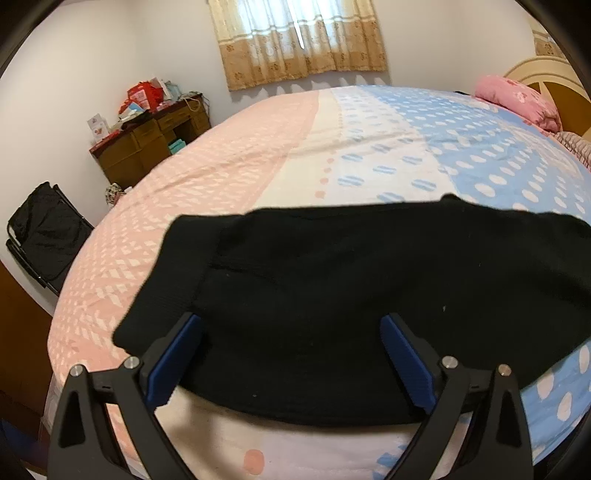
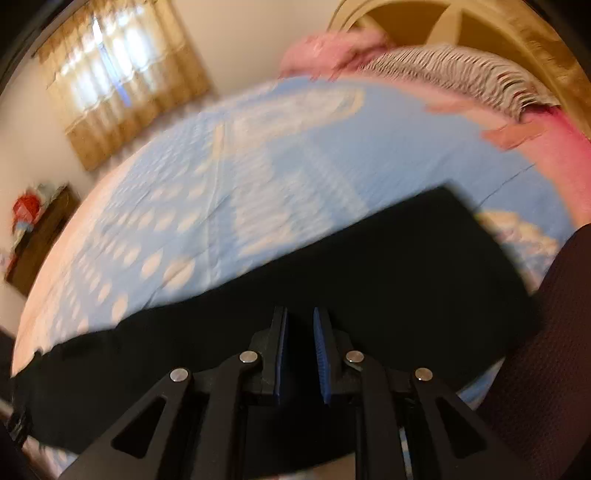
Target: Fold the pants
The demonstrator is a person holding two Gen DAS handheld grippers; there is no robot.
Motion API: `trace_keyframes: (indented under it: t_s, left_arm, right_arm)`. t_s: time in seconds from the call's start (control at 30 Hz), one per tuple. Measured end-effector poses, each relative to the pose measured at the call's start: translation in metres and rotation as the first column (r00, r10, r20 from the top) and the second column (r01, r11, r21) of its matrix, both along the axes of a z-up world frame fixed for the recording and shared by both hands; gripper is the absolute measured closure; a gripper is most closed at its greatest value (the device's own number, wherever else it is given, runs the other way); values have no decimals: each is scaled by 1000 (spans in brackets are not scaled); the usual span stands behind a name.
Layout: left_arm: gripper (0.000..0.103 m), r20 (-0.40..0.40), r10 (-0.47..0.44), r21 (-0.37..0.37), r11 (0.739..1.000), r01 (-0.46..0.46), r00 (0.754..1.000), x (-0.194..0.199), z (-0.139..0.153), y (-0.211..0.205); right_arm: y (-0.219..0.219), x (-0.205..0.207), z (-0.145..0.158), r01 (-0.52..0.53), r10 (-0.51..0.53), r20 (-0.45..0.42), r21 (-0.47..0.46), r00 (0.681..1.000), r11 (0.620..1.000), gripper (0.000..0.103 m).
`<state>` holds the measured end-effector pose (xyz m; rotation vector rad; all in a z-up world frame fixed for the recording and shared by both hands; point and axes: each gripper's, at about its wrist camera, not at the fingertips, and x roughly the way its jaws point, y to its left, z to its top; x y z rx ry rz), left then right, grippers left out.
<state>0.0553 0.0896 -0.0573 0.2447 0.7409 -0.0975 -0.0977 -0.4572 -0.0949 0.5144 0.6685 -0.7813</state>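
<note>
Black pants [image 1: 332,288] lie flat across the near part of the bed, running left to right. My left gripper [image 1: 291,325] is open, its blue pads wide apart just above the near edge of the pants, holding nothing. In the blurred right wrist view the pants [image 2: 369,266] stretch across the bed below my right gripper [image 2: 300,319]. Its blue pads stand close together with a narrow gap. Black cloth fills the gap, but I cannot tell whether it is pinched.
The bed [image 1: 258,158] has a pink, white and blue dotted sheet. A pink pillow [image 1: 517,99] and headboard [image 2: 461,29] are at the far right. A brown desk [image 1: 147,144] with clutter and a black folding chair [image 1: 48,236] stand left of the bed. A curtained window [image 1: 299,37] is behind.
</note>
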Motion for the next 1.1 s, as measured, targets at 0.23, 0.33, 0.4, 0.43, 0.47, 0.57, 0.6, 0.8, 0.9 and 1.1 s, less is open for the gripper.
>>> trace_keyframes:
  t_s: [0.23, 0.33, 0.4, 0.43, 0.47, 0.57, 0.6, 0.8, 0.9, 1.1]
  left_arm:
    - [4, 52, -34, -127, 991, 41, 998, 0, 22, -10]
    - [4, 46, -59, -151, 986, 65, 997, 3, 27, -25]
    - [4, 53, -78, -139, 987, 85, 996, 0, 29, -34]
    - [4, 53, -89, -132, 987, 95, 995, -1, 29, -39]
    - [4, 52, -101, -120, 987, 106, 994, -2, 29, -43]
    - [4, 58, -103, -87, 990, 108, 993, -3, 30, -46]
    - [4, 60, -98, -77, 992, 102, 993, -4, 30, -46]
    - [4, 48, -69, -112, 991, 74, 996, 1, 31, -36]
    - [4, 32, -69, -145, 987, 73, 997, 3, 29, -39]
    - [4, 10, -101, -135, 986, 101, 995, -1, 23, -57]
  right_arm:
    - [45, 28, 15, -262, 259, 139, 0, 956, 965, 87]
    - [70, 56, 6, -388, 385, 113, 1, 916, 922, 87]
    - [80, 80, -12, -419, 418, 29, 37, 908, 907, 86]
    - [87, 80, -12, -413, 414, 31, -27, 910, 910, 84]
    - [89, 86, -11, -416, 417, 9, -49, 909, 908, 83]
    - [74, 84, 1, -372, 374, 34, -48, 927, 927, 83]
    - [65, 74, 8, -338, 342, 64, -57, 938, 939, 83]
    - [-25, -15, 39, -88, 96, 212, -44, 973, 995, 39]
    - [-61, -43, 34, -39, 35, 167, 19, 985, 999, 39]
    - [-80, -51, 11, -130, 131, -25, 42, 991, 991, 39]
